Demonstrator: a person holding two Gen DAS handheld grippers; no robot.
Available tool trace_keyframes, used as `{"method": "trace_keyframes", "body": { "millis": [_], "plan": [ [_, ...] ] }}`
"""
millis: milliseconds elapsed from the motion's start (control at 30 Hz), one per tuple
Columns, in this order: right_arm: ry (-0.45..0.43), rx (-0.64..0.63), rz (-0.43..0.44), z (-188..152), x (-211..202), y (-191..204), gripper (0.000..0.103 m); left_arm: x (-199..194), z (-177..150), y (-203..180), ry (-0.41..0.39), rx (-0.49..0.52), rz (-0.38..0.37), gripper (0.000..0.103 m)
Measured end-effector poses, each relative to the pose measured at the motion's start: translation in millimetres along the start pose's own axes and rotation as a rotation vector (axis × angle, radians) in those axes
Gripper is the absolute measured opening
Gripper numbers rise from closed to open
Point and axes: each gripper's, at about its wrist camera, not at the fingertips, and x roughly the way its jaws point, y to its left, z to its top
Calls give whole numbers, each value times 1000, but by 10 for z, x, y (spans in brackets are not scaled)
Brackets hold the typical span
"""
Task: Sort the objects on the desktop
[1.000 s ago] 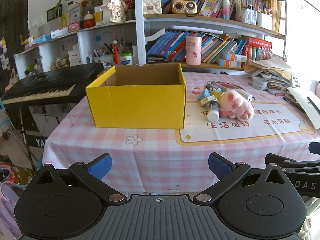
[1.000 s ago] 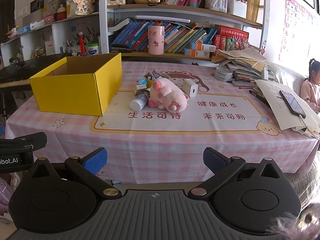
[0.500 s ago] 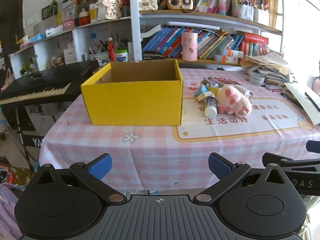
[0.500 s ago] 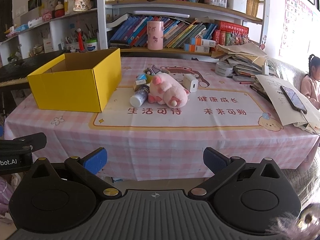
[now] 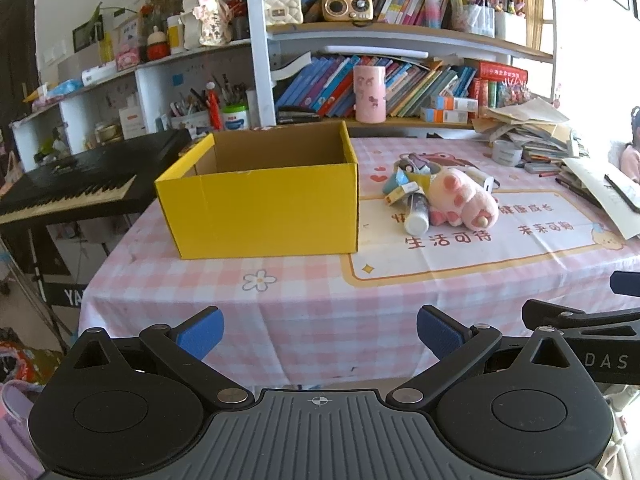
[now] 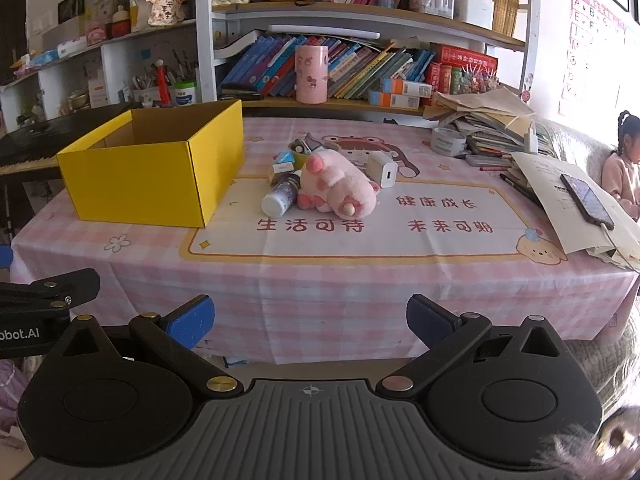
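Sunny room with lots of books.
Big white bookshelf (image 5: 400, 40) behind a table (image 6: 320, 280) in a pink checked cloth; black piano keyboard (image 5: 72, 188) off to the left.

A bright yellow cardboard box (image 6: 152, 176), brown inside, sits on a tabletop (image 6: 320, 280) covered in pink-and-white checked cloth with white flowers. A white mat (image 6: 400, 236), bordered yellow, carries red characters. The plush toy (image 6: 340, 186) is pale pink. Gripper fingers (image 6: 188, 322) have blue pads on black.

Home study: crammed bookshelves (image 5: 400, 76), keyboard piano (image 5: 76, 184), pink-checked tablecloth (image 6: 320, 280).
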Motion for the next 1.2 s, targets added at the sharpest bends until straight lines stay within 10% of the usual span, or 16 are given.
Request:
{"method": "trace_keyframes", "body": {
  "millis": [1200],
  "plan": [
    [-29, -71, 67, 19, -41, 145, 103, 50, -12, 149, -5, -56, -25, 103]
  ]
}}
